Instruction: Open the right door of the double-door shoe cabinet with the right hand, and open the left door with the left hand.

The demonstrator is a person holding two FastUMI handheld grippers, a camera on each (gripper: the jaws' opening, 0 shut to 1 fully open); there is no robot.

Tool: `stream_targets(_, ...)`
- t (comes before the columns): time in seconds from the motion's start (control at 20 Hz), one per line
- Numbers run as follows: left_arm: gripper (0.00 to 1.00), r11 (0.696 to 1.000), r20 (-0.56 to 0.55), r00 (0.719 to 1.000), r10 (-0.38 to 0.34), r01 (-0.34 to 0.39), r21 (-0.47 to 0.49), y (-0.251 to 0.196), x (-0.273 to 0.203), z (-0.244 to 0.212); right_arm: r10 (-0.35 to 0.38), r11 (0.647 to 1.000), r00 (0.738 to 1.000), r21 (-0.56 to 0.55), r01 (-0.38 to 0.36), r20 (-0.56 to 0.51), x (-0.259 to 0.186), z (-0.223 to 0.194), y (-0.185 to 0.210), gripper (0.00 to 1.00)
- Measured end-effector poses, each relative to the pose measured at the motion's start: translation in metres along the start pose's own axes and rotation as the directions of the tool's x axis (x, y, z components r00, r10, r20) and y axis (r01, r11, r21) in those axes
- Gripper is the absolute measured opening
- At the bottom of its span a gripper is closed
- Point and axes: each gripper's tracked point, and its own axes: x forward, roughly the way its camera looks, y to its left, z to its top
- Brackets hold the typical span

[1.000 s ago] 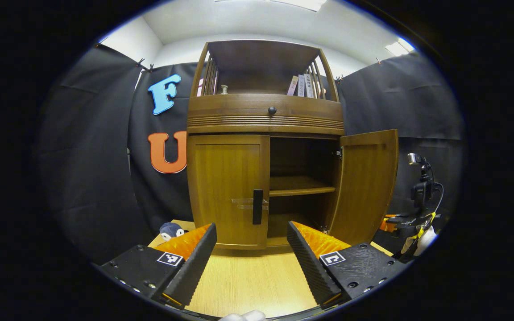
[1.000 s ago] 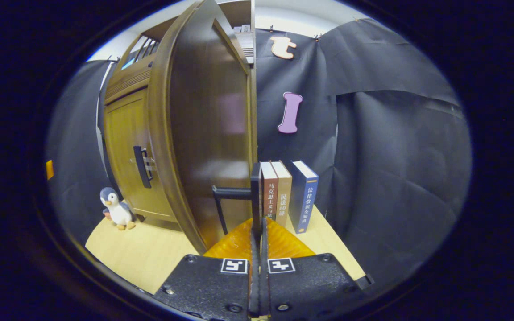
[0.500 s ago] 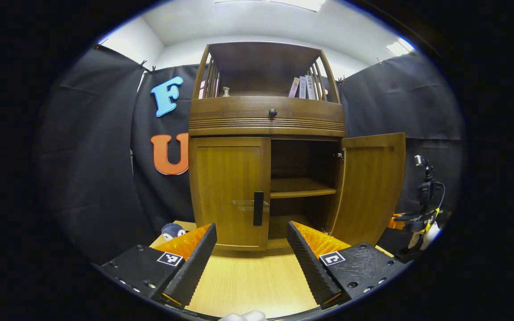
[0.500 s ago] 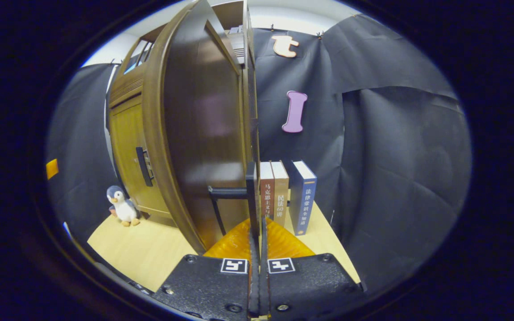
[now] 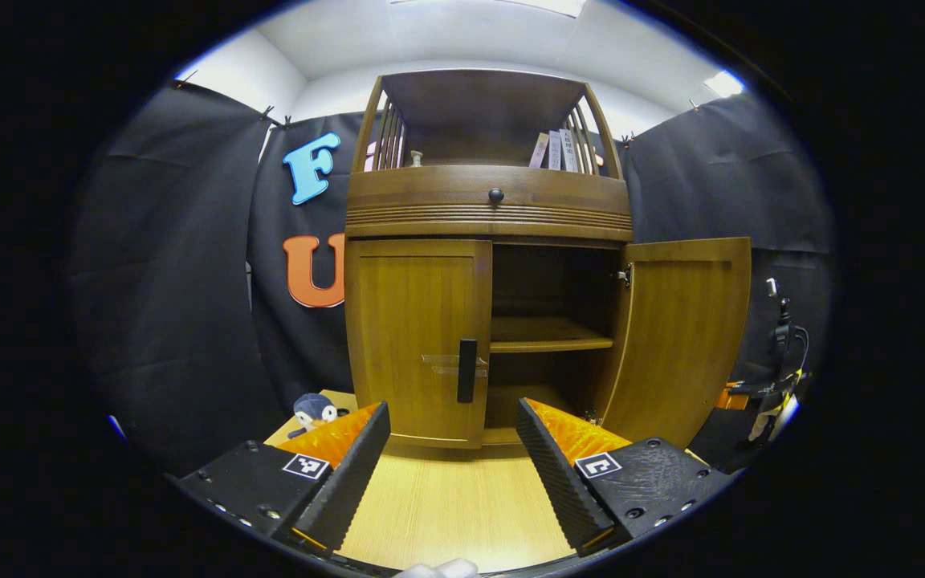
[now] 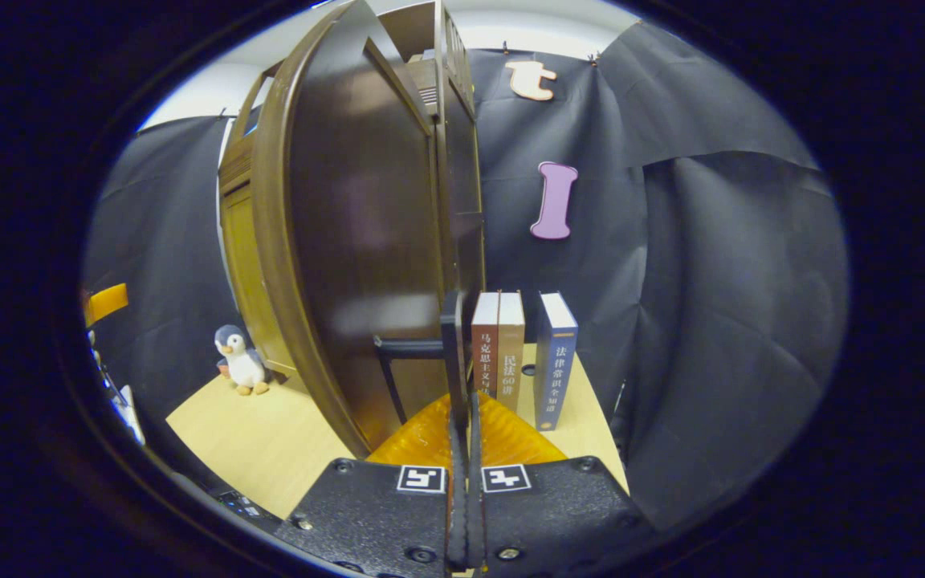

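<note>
1. The shoe cabinet [image 5: 485, 217] stands on a pale wooden table [image 5: 454, 506], and every place below is given from it.
2. Its right door [image 5: 683, 337] stands swung out wide, leaving the right half of the cabinet open with 1 shelf [image 5: 549, 335] across the dark inside.
3. Its left door [image 5: 418, 337] sits flush in the front, with a dark upright handle [image 5: 467, 370] at its inner edge.
4. The left gripper [image 5: 453, 453] hangs in front of the cabinet, low over the table and apart from the left door; its jaws stand wide with nothing between them, and the handle shows in the gap above them.
5. In the right gripper view the right gripper [image 6: 462, 417] is at the free edge of the right door [image 6: 350, 241]; its fingers are pressed together on the thin dark handle [image 6: 452, 353] of that door.
6. In the left gripper view the right gripper [image 5: 755, 393] shows small at the far right, just past the right door's outer edge.
7. A penguin toy [image 5: 311, 409] sits on the table at the cabinet's left front corner; it shows in the right gripper view [image 6: 242, 368] too.
8. 3 books [image 6: 520, 353] stand upright on the table to the cabinet's right, just beyond the open door.
9. More books [image 5: 557, 150] lean in the open top compartment above the drawer knob [image 5: 495, 195].
</note>
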Motion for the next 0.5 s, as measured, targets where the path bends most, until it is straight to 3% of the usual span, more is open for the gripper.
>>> stream_targets(0.3, 0.95, 1.000, -0.007, 1.000, -0.002, 0.002, 0.014, -0.008, 0.003, 0.000, 0.012, 1.000, 1.000, 0.016, -0.012, -0.015, -0.003, -0.003, -0.002, 0.09)
stream_targets(0.35, 0.95, 1.000, -0.004, 1.000, -0.003, 0.003, 0.018, -0.008, 0.004, 0.002, -0.001, 1.000, 1.000, 0.022, 0.002, -0.021, -0.006, -0.005, -0.007, 0.19)
stream_targets(0.4, 0.95, 1.000, -0.001, 1.000, 0.000, 0.001, 0.022, -0.007, 0.006, 0.004, -0.020, 1.000, 0.999, 0.021, 0.021, -0.030, -0.012, -0.009, -0.013, 0.23)
stream_targets(0.5, 0.95, 1.000, -0.003, 1.000, -0.002, 0.002, 0.022, -0.004, 0.009, 0.002, -0.062, 0.998, 0.998, 0.013, 0.062, -0.028, -0.027, -0.010, -0.022, 0.51)
